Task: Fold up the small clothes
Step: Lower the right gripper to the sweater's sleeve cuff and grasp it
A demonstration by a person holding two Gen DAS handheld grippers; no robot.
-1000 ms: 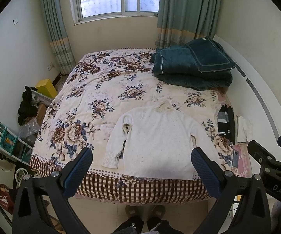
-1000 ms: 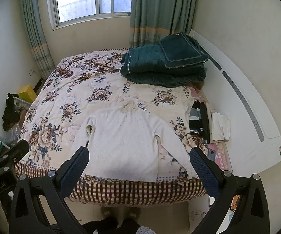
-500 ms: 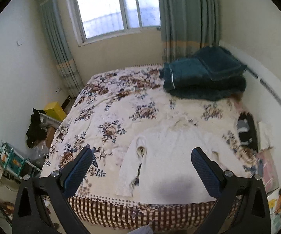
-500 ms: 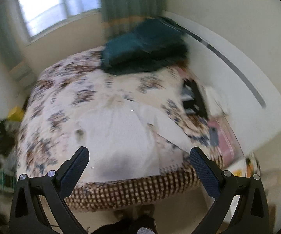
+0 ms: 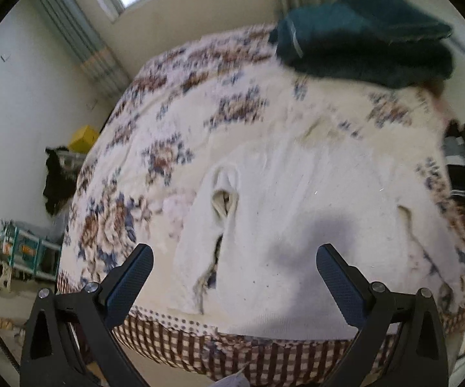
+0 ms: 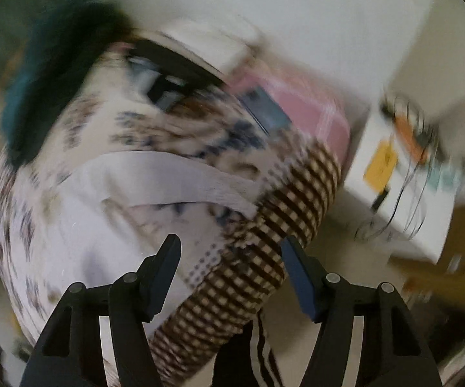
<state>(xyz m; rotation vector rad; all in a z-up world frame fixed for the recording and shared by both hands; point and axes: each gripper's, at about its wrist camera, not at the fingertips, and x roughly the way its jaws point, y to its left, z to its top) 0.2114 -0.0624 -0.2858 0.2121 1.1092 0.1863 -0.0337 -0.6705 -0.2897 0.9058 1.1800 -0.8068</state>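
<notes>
A small white sweater (image 5: 297,213) lies flat on the floral bedspread (image 5: 174,122), hem toward the checked foot edge. Its left sleeve (image 5: 206,225) lies folded along the body. My left gripper (image 5: 234,267) is open and empty, just above the hem. In the blurred right wrist view the sweater's right sleeve (image 6: 180,177) stretches toward the bed's corner. My right gripper (image 6: 230,258) is open and empty, over the checked corner (image 6: 284,213), short of the sleeve cuff.
A folded teal blanket (image 5: 368,35) lies at the head of the bed. Dark clothes (image 5: 461,167) lie along the right edge. Clutter and a rack (image 5: 22,248) stand left of the bed. A white cabinet with wires (image 6: 403,174) stands right of the corner.
Both grippers have moved down and in toward the bed. The left now hangs close over the sweater's hem. The right has swung right toward the sleeve and the bed corner, and its jaws have narrowed.
</notes>
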